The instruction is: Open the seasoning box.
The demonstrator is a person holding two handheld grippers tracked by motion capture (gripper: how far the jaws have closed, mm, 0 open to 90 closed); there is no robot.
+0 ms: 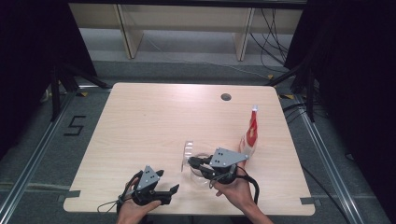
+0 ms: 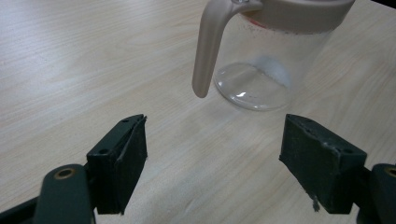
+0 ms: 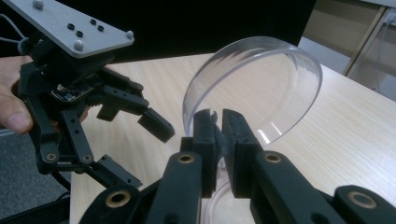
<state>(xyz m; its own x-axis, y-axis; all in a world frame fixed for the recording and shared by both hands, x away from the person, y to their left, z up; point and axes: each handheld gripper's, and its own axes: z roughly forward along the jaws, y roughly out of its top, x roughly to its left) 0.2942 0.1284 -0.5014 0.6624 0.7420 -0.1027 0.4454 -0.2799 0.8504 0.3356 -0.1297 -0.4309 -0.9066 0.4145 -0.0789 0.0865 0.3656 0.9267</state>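
Note:
A clear jug (image 2: 261,70) with a beige handle (image 2: 208,51) and beige collar stands on the wooden table (image 1: 149,121); in the high view the jug (image 1: 200,178) sits under my right hand. My right gripper (image 3: 218,126) is shut on the rim of a clear round lid (image 3: 261,88), held on edge above the table. From above, that gripper (image 1: 191,161) holds the lid (image 1: 187,152) just left of the jug. My left gripper (image 2: 212,149) is open with nothing between its jaws and points at the jug from a short way off. It rests near the front edge (image 1: 170,195).
A red and white pouch (image 1: 252,131) stands upright to the right of my right hand. A round cable hole (image 1: 226,97) lies near the table's far edge. Dark curtains hang on both sides, with wooden furniture legs (image 1: 130,32) beyond the table.

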